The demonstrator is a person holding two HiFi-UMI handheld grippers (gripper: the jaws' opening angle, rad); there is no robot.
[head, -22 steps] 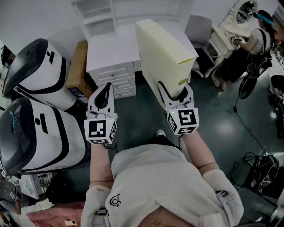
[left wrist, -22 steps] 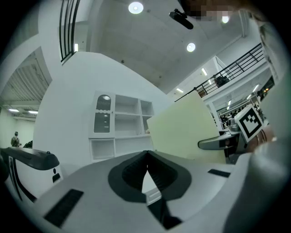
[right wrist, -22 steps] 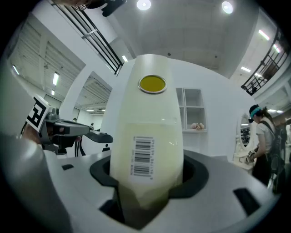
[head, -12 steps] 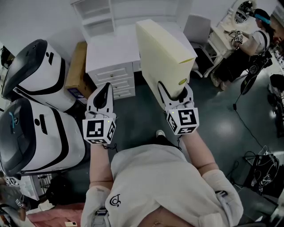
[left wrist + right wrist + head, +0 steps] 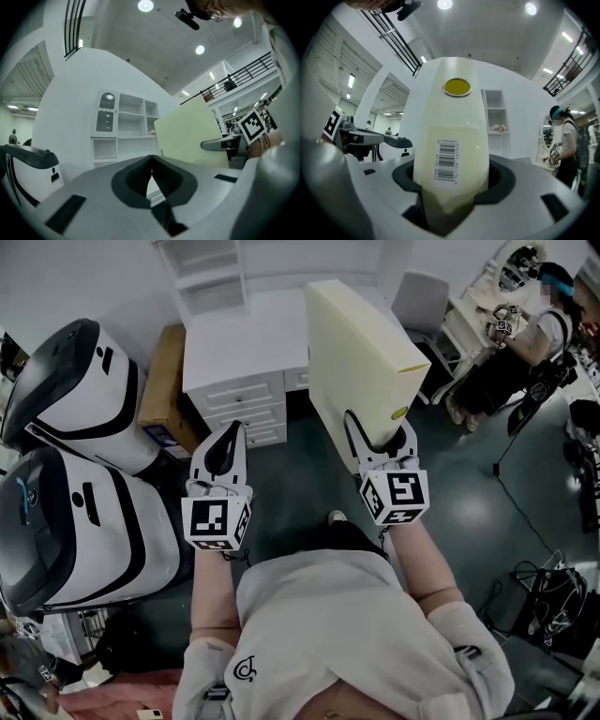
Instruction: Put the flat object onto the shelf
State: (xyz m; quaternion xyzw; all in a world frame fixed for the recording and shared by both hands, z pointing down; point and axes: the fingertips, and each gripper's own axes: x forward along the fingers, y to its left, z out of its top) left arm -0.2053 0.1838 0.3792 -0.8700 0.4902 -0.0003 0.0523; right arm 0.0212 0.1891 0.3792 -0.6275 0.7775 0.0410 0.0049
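Right gripper (image 5: 380, 435) clamped on the bottom edge of the flat object (image 5: 361, 343), held upright short of the shelf (image 5: 202, 273), off to its right. Left gripper (image 5: 225, 435) closed, empty, also short of the shelf. Carrying step, by the look; next — closing on the shelf, then tipping flat onto a tier.

two tongs (image 5: 228, 430) (image 5: 380, 426), one flat box (image 5: 361, 343), one shelf (image 5: 208, 282)
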